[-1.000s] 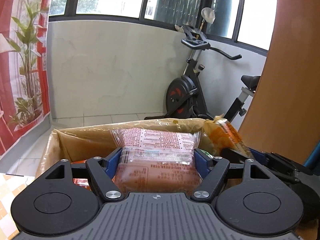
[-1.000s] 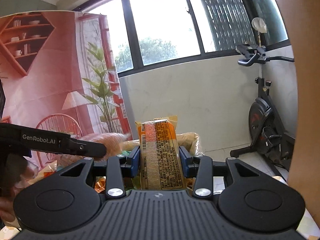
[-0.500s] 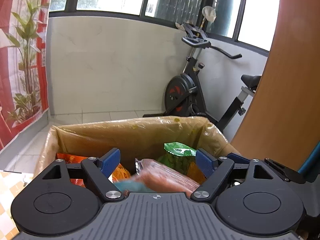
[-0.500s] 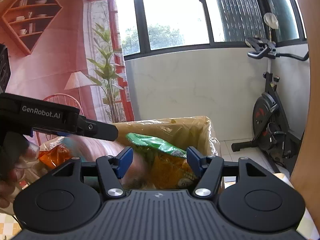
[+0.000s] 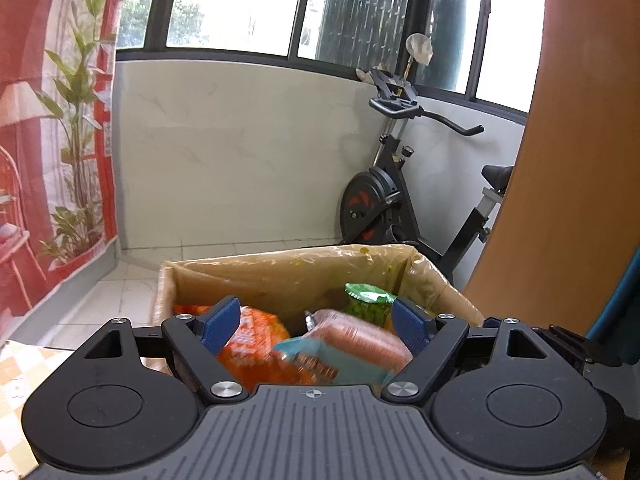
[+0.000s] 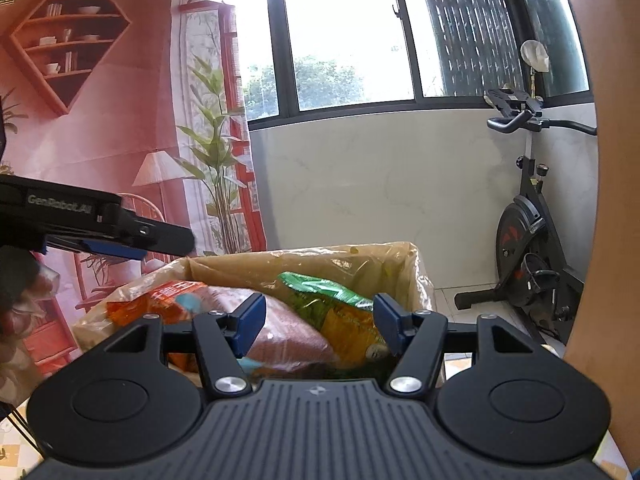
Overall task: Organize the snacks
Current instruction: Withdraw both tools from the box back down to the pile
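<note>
A cardboard box (image 5: 288, 272) lined with clear plastic holds several snack packets. In the left wrist view I see an orange packet (image 5: 256, 344), a reddish-brown packet (image 5: 360, 338) and a green packet (image 5: 366, 300) inside. My left gripper (image 5: 316, 320) is open and empty above the box's near edge. In the right wrist view the box (image 6: 312, 264) holds the reddish-brown packet (image 6: 296, 340), a green-and-yellow packet (image 6: 336, 308) and an orange packet (image 6: 160, 300). My right gripper (image 6: 318, 324) is open and empty over the box. The left gripper's body (image 6: 96, 220) shows at left.
An exercise bike (image 5: 400, 192) stands behind the box against a white wall. A wooden panel (image 5: 576, 160) rises at right. A red printed backdrop (image 6: 100, 120) hangs at left. A checkered tablecloth (image 5: 16, 376) lies below left.
Both grippers opened and let their packets drop into the box: the left let go of the reddish-brown packet, the right of the orange-yellow one. Both have since pulled back slightly.
</note>
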